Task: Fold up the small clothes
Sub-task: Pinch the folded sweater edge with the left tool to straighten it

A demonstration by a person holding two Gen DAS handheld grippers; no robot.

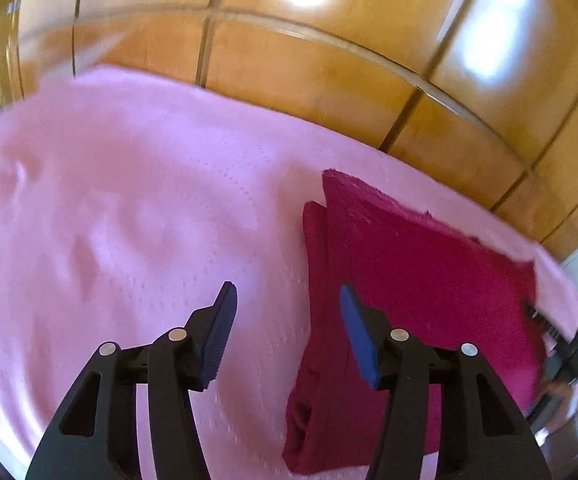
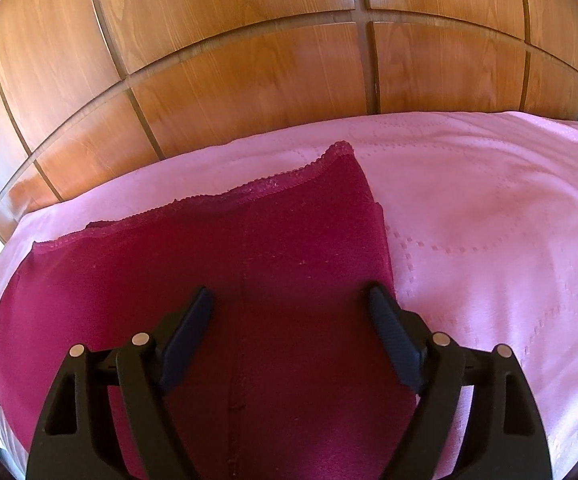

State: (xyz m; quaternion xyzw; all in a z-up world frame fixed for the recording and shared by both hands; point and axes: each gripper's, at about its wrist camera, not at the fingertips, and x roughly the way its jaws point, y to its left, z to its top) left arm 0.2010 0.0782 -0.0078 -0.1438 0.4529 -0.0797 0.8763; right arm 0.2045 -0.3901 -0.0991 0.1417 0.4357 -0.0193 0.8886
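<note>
Left wrist view shows the left gripper (image 1: 287, 300) hanging over a pink bedspread (image 1: 109, 208), its jaws parted with nothing between them; the garment (image 1: 421, 280) lies just to their right, partly under the right-hand finger. The picture is smeared, so fine detail is lost. At the far right edge the right gripper (image 1: 561, 344) shows dark against the spread, with a green light on it.

The garment is dark red with a lace-trimmed edge (image 2: 289, 184) toward the wooden panels (image 2: 249, 80). It lies on the bed, already doubled at least once (a second layer peeks out along one side in both views). In the right wrist view the right gripper (image 2: 291, 304) hangs over the garment's middle, jaws spread wide and holding nothing; whether the fingertips touch the fabric I cannot tell.

Judging from this, a fold has been laid and neither gripper has a hold, so the next grasp is the risk. A pinch on the edge beside the left gripper could catch only the top layer and pull the fold open, or nip the bedspread along with it and drag both. The fabric looks thin and limp, so a one-sided lift would likely let the other side sag and skew the fold.
</note>
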